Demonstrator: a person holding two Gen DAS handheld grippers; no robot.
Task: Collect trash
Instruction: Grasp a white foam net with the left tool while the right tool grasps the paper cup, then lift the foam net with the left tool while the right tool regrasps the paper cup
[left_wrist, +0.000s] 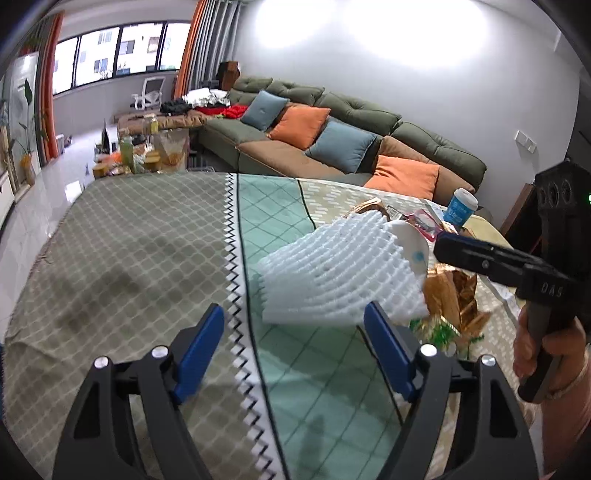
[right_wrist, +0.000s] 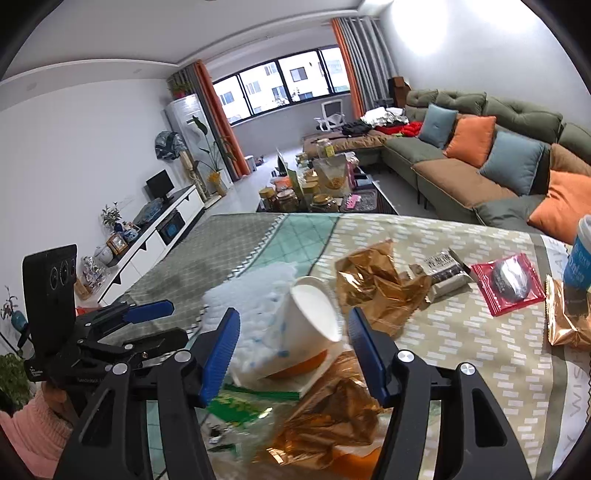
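My right gripper (right_wrist: 291, 343) is shut on a bundle of trash: a white paper cup (right_wrist: 314, 314) with a white foam net (right_wrist: 255, 291) on its left, pressed between the blue pads. Crumpled gold wrappers (right_wrist: 332, 417) and a green wrapper (right_wrist: 236, 402) hang under it. In the left wrist view the foam net (left_wrist: 332, 280) and cup (left_wrist: 410, 243) hover over the tablecloth (left_wrist: 147, 240), with the right gripper (left_wrist: 443, 251) behind them. My left gripper (left_wrist: 295, 350) stands open just short of the foam, nothing between its pads. It shows again at left as the left gripper (right_wrist: 162, 325).
More trash lies on the table at right: a gold wrapper (right_wrist: 376, 277), a dark snack packet (right_wrist: 443, 273), a red packet (right_wrist: 509, 284), a gold packet (right_wrist: 565, 321) and a blue paper cup (right_wrist: 580, 258). A sofa (right_wrist: 461, 177) and a low table with jars (right_wrist: 314, 192) stand beyond.
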